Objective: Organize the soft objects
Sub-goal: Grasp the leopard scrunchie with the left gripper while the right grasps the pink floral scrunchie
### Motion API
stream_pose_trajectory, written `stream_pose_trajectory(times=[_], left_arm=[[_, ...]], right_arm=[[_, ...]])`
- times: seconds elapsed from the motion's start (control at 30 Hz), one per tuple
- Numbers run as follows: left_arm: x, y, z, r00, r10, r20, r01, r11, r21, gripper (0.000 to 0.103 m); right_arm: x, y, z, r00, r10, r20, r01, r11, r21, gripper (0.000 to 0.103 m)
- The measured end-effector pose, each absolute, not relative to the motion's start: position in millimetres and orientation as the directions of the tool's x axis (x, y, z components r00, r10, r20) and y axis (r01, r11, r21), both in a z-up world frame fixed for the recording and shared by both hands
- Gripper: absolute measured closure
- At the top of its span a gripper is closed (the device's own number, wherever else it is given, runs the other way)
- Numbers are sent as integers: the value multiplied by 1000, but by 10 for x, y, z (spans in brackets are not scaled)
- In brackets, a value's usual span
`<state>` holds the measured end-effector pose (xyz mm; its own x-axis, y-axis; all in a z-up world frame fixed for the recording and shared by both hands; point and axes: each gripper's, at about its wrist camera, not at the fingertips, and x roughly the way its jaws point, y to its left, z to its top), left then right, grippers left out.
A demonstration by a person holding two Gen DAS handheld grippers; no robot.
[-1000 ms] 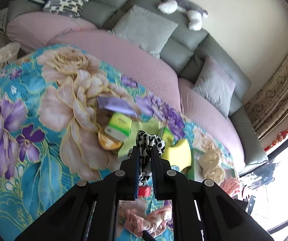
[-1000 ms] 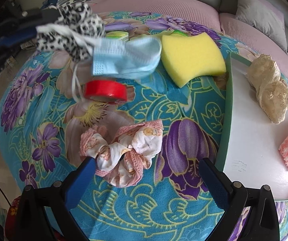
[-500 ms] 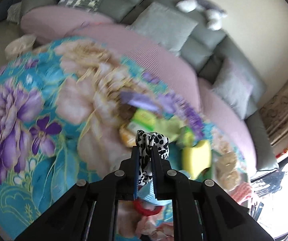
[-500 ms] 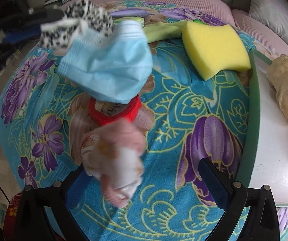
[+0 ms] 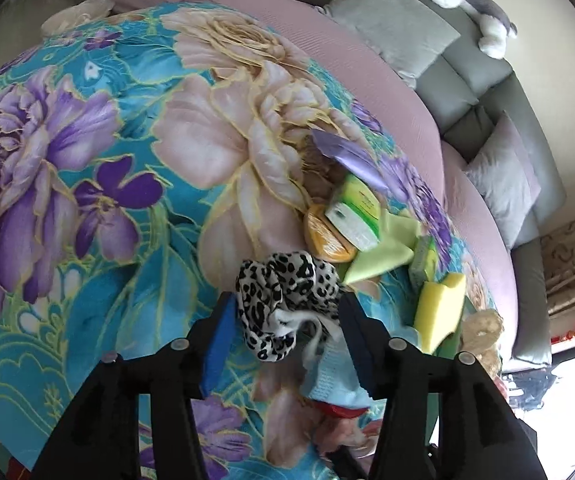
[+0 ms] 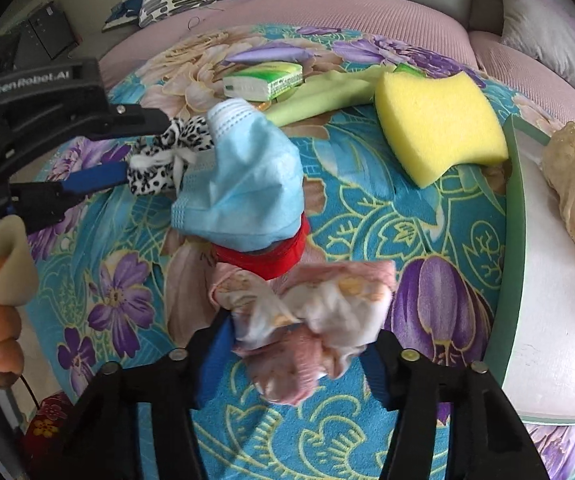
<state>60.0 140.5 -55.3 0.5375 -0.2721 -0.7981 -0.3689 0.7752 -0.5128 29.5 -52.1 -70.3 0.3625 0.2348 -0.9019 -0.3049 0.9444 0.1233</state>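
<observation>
My left claw (image 5: 285,320) is opening w/ leopard scrunchie (image 5: 283,300) between pads; right claw (image 6: 297,344) closing round pink scrunchie (image 6: 307,320), mask (image 6: 247,184) at 11.

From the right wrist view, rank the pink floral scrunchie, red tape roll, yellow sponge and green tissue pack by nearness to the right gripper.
1. Pink floral scrunchie: between the right gripper fingers, jaws closing.
2. Red tape roll: just beyond, under the blue mask.
3. Yellow sponge: farther, to the right.
4. Green tissue pack: farthest back.
</observation>
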Motion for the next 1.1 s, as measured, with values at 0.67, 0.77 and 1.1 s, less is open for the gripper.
stream_pose_trajectory(times=[0.67,0.77,1.1], left_arm=[[896,1304,-748,482,-221,-848,-337,846,-412,77],[881,1367,-771,494,-240,-836,-348,826,-443,93],[660,1520,-315,692,-155,-705,-320,810,-492,95]], right_arm=[[343,-756,-697,386,235,-892,-239,959,150,66],[347,-770,-700,384,237,-892,-236,960,153,69],[321,-764,-702,371,268,-889,-258,950,178,82]])
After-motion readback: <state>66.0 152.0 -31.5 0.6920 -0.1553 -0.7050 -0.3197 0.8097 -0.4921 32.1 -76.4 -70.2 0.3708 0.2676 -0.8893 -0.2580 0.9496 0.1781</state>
